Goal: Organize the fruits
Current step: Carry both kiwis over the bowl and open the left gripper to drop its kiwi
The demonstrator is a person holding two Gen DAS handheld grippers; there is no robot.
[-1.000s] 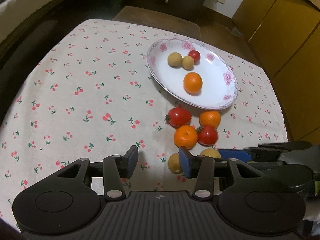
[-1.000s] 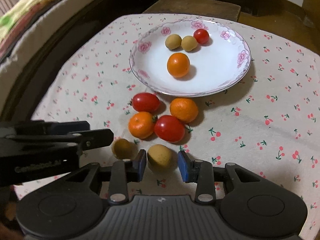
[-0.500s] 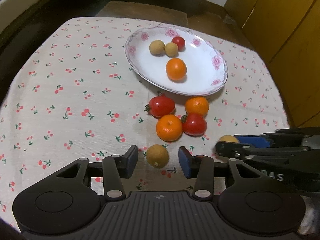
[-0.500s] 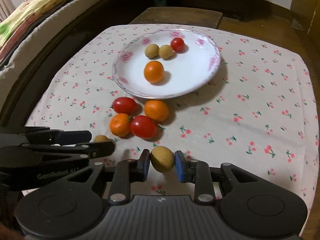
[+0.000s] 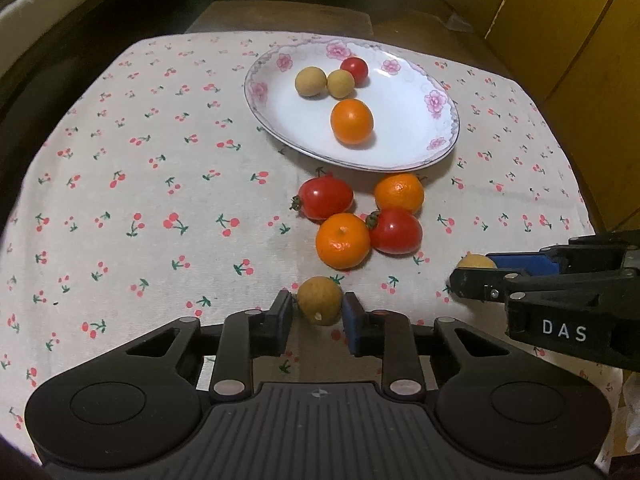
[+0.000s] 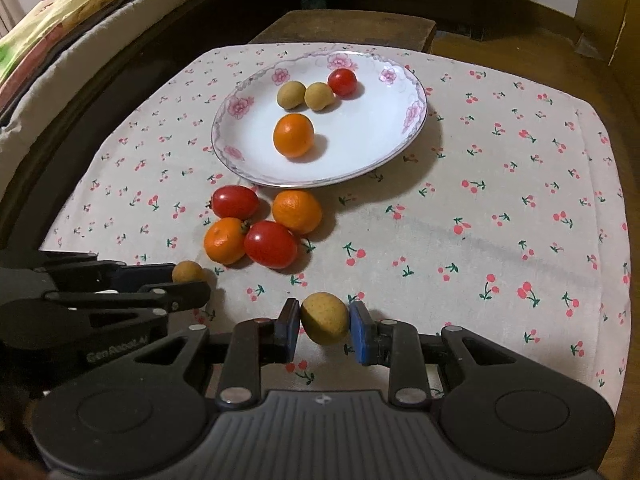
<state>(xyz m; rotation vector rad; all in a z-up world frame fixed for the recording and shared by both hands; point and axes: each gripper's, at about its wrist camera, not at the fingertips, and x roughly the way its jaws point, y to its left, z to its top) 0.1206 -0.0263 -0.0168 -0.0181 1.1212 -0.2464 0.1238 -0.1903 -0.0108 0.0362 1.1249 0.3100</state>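
Note:
Two tan longans are held near the table's front edge. My left gripper (image 5: 318,314) has one longan (image 5: 320,299) between its pads; the jaws are closing and both pads touch it. My right gripper (image 6: 324,320) is shut on the other longan (image 6: 325,317). Each gripper also shows from the side in the other's view: the right gripper (image 5: 476,270) and the left gripper (image 6: 190,282). The flowered white plate (image 5: 404,128) holds two longans (image 5: 310,82), a small tomato (image 5: 354,69) and an orange (image 5: 352,121).
Two tomatoes (image 5: 326,197) and two oranges (image 5: 343,241) lie bunched on the cherry-print cloth (image 5: 140,184) just in front of the plate. A dark wooden stool (image 5: 280,16) stands beyond the table, yellow cabinets (image 5: 560,20) to the right, bedding (image 6: 60,20) to the left.
My left gripper shifted over the loose longan and its jaws drew in onto it. My right gripper's fingers tightened on the other longan, which now sits gripped between the pads.

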